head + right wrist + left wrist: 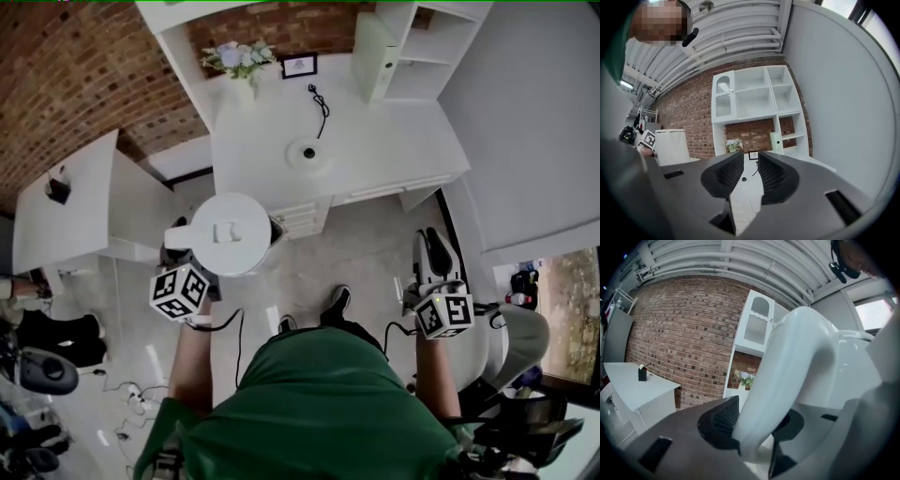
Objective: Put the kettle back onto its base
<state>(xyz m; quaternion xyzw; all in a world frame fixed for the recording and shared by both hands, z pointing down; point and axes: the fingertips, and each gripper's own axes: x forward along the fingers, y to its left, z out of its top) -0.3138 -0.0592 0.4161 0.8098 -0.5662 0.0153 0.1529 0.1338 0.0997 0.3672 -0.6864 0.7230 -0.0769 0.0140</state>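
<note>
Presently, the white plastic electric kettle (230, 234) is carried in the air above the floor, off the near left corner of the white bench (394, 150). It is well apart from its round white base (307, 153), which lies on the bench top with a thin black cord (321, 105) running off to the far side. The left tongs (754, 423) are clenched on the kettle's curved white handle (797, 357), with the ribbed black pads pressed against its two sides. The right tongs (751, 174) are released: a narrow gap is seen between the pads and nothing is held in it. They are held at the near right, away from the kettle.

The step in hand is judged to be the carry towards the base. It is done well if the kettle is held upright and brought far and right until it is centred over the base. Only then should it be lowered straight down, so that it seats squarely. The grasp on the handle should be loosened only once the kettle is seated flat.
</note>
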